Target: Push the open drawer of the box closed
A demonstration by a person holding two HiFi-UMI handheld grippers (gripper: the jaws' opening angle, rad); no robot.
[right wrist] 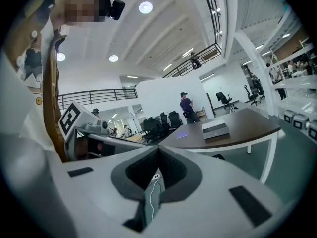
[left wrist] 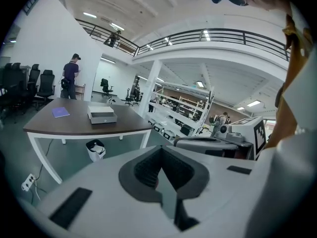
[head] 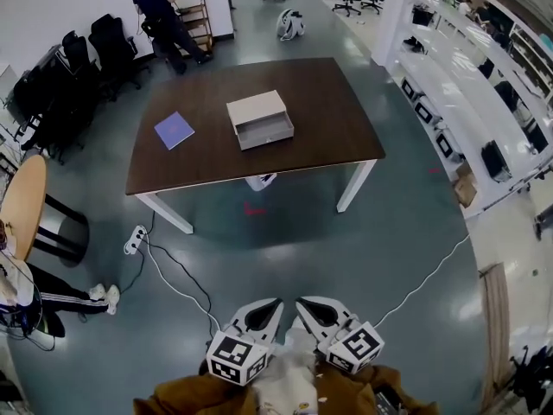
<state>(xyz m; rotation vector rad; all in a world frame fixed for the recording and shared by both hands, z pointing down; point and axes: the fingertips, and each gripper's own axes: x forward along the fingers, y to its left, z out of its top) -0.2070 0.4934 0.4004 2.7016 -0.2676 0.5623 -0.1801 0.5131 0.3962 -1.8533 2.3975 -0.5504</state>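
The box [head: 257, 111] sits near the middle of the dark bench [head: 328, 137], in the upper centre of the head view, well apart from both hand-held grippers. The left hand-held gripper [head: 273, 304] and the right hand-held gripper [head: 304, 304] hang side by side at the bottom centre, over the grey floor [head: 389, 232], each with its jaws together and nothing between them. The drawer [head: 268, 131] stands pulled out toward the frame's lower edge. A purple notebook [head: 174, 130] lies left of the box.
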